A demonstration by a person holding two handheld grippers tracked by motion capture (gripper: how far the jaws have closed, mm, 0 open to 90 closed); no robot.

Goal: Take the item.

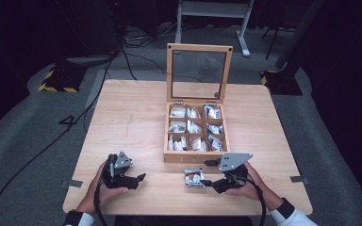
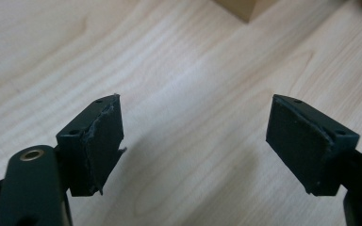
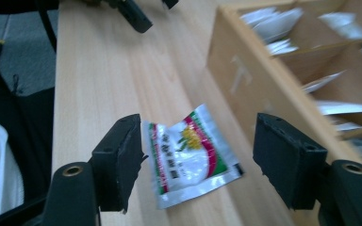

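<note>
Your right tongs (image 1: 209,173) stand open, low and right of centre in the high view, with the sachet (image 1: 193,177) lying flat on the desk (image 1: 132,117) just beside their tips. In the right gripper view the sachet (image 3: 188,157) sits between and beyond the two black pads, and neither pad touches it: it rests on the wood on its own, crumpled a little at the upper edge, its printed face up. It lies just in front of the box (image 1: 194,157), close to the front wall, which puts it within easy reach of both the tongs and the compartments behind it.

The box stands in the middle of the high view with its glass lid (image 1: 199,73) propped upright at the back, so all nine compartments are open from above. Each seems to hold white and silver packets already; which of them the sachet belongs to I cannot tell.

Your left tongs (image 1: 139,178) are open too, at the lower left, holding nothing. In the left gripper view they look along bare wood, with a corner of the box (image 2: 247,8) at the top edge of the frame. Parked there, they stay clear of the right hand's work and leave the front of the box free.
</note>
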